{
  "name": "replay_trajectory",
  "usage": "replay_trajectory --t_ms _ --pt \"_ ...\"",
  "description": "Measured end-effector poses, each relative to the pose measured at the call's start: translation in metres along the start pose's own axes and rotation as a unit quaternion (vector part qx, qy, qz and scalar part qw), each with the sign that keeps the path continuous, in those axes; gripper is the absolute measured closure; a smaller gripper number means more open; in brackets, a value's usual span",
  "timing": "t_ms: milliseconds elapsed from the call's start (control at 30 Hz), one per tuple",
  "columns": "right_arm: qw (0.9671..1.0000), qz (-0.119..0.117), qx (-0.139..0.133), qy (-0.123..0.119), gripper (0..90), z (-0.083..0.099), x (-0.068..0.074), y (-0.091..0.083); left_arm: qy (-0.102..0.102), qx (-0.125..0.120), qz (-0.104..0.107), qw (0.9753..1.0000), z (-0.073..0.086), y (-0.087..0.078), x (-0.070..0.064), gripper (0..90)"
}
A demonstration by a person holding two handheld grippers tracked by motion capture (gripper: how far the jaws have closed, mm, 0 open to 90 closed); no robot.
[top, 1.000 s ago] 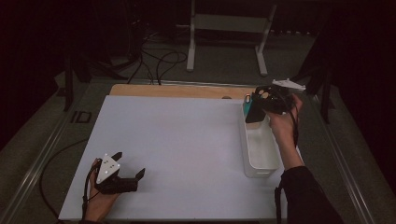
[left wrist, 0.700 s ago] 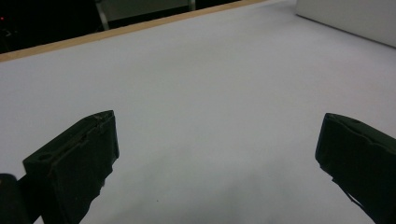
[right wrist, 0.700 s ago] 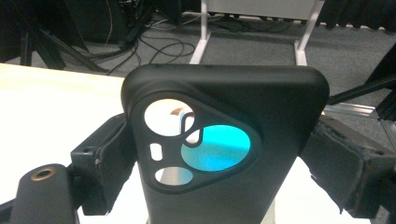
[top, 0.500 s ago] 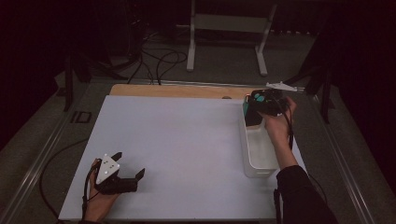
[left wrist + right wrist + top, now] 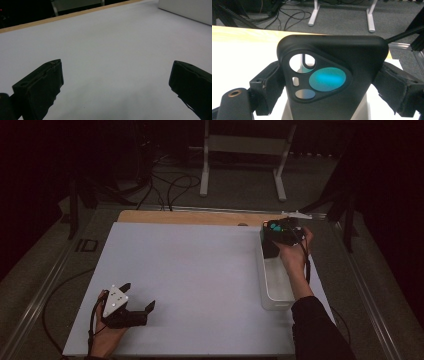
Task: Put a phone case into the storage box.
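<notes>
A black phone case (image 5: 332, 62) with camera cut-outs and a teal round patch stands upright between the jaws of my right gripper (image 5: 330, 100), which is shut on its sides. In the high view the right gripper (image 5: 281, 231) holds the phone case (image 5: 271, 242) over the far end of a clear plastic bin (image 5: 275, 287) at the table's right side. My left gripper (image 5: 139, 296) rests at the front left of the white table top (image 5: 200, 270). It is open, and the left gripper (image 5: 117, 82) has only bare table between its jaws.
The bin's white wall (image 5: 187, 10) shows far off in the left gripper view. A wooden strip (image 5: 190, 216) runs along the table's far edge. Beyond it are a white stand (image 5: 240, 165) and cables (image 5: 170, 185) on the floor.
The right hand has shifted slightly with the phone case over the bin's far end. The left gripper has not moved.
</notes>
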State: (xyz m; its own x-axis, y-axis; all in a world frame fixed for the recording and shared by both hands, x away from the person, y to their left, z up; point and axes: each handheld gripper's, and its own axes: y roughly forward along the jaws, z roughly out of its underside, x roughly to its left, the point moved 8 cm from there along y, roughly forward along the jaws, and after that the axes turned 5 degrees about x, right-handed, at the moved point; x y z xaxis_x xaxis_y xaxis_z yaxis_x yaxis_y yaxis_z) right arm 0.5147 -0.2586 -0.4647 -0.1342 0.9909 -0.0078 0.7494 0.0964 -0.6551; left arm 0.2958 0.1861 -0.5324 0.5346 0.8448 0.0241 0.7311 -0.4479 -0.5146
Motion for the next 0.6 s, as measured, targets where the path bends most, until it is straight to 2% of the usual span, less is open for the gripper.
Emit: replay_trajectory --t_ms 200,367,600 --pt "0.9998 0.015 0.008 -0.01 13.5 0.002 0.001 0.007 -0.001 0.0 0.001 1.0 0.0 0.0 0.0 0.0" --pt "0.9997 0.022 0.015 -0.004 13.4 0.004 0.0 0.013 0.0 -0.001 0.001 1.0 0.0 0.0 0.0 0.0" --pt "0.9997 0.024 0.009 -0.003 13.1 0.003 0.001 0.017 0.0 0.0 0.001 1.0 0.0 0.0 0.0 0.0"
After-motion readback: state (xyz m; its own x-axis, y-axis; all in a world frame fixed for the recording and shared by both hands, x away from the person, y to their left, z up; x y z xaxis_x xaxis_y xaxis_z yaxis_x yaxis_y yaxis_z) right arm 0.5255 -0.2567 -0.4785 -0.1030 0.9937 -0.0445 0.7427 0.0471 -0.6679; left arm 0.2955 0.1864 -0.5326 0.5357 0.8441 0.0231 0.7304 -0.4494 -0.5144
